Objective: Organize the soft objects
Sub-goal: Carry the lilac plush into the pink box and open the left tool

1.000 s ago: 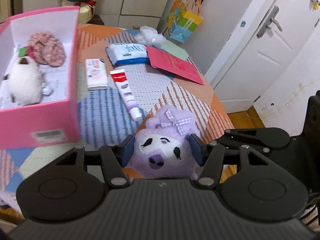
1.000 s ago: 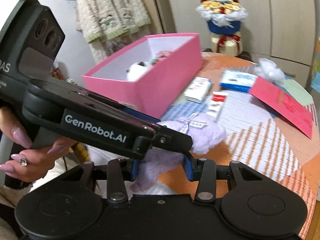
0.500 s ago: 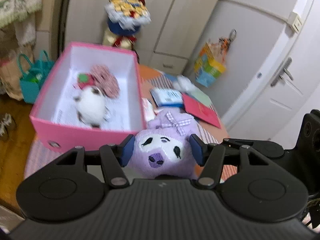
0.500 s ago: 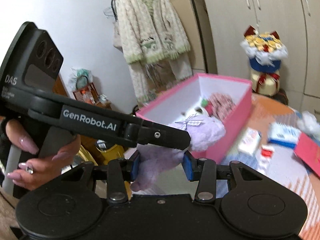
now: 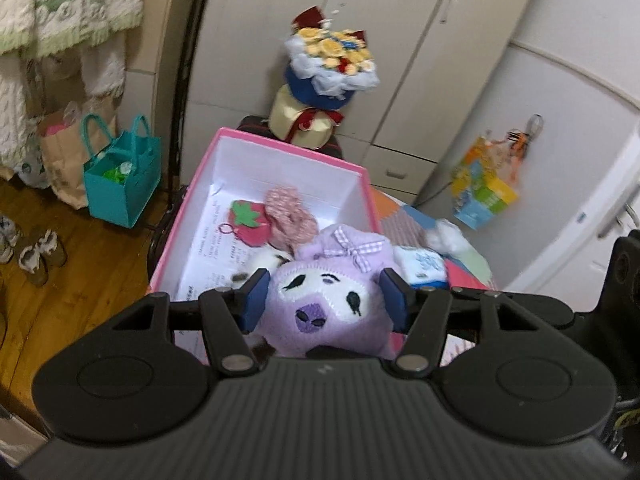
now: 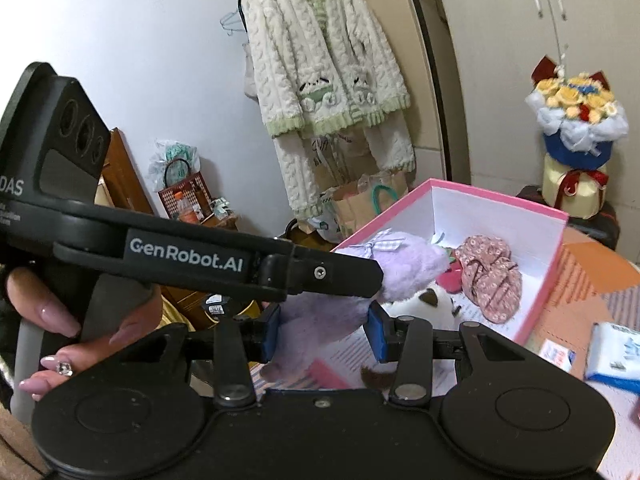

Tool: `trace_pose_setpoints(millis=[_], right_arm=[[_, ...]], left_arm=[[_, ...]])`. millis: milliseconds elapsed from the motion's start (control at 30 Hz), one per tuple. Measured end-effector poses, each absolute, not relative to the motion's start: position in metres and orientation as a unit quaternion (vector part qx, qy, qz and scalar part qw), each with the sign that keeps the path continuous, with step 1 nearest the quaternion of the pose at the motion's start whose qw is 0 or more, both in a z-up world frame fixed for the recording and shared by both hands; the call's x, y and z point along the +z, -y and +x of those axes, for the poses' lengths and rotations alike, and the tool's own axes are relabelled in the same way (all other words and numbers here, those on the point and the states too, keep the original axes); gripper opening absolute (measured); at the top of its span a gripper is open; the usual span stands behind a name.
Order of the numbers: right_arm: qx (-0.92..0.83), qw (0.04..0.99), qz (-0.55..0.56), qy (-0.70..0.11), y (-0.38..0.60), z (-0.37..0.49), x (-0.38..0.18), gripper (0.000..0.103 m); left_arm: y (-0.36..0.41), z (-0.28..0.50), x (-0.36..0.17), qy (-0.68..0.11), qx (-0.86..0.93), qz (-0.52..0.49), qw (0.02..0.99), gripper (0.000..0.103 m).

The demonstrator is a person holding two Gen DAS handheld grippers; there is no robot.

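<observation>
a pink cardboard box (image 5: 370, 196) on the tabletop already holds a red felt strawberry (image 5: 248, 222), a pink floral fabric piece (image 6: 490, 276) and a white plush (image 6: 424, 306). above it, the left claw (image 5: 325, 300) clamps the head of a purple plush toy with a gingham bow (image 5: 332, 300), while the right claw (image 6: 325, 332) clamps its body.

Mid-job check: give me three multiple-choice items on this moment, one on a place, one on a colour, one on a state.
1. Where is the purple plush toy?
A. lying on the floor
B. held over the pink box
C. inside the teal bag

2. What colour is the strawberry plush in the box?
A. red with a green top
B. yellow
C. all blue

3. How is the toy held?
A. by no gripper
B. by the left gripper alone
C. by both grippers, the right gripper too

Key: 1 B, it hangs above the box's near end; 2 A, red body, green leaf; 3 C, each view shows pads pressing into it.
</observation>
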State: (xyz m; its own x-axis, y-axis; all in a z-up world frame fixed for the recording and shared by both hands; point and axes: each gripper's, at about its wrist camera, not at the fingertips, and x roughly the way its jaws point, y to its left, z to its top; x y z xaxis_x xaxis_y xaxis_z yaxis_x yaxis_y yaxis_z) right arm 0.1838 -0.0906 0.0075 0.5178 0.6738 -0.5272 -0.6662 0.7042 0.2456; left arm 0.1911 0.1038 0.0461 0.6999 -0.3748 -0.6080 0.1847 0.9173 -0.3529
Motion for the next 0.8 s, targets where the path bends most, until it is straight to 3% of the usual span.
trace_pose_setpoints(millis=[467,800], right_arm=[[0.408,0.83,-0.06,-0.375,0.057,0.272,-0.026,0.049],[0.383,0.844,-0.147,-0.346,0.035,0.274,-0.034,0.053]], left_arm=[[-0.125,0.267,-0.01,-0.401,-0.103,-0.184,0.892,0.059],[-0.114,0.277,-0.017,-0.368,-0.084,-0.131,0.917,0.062]])
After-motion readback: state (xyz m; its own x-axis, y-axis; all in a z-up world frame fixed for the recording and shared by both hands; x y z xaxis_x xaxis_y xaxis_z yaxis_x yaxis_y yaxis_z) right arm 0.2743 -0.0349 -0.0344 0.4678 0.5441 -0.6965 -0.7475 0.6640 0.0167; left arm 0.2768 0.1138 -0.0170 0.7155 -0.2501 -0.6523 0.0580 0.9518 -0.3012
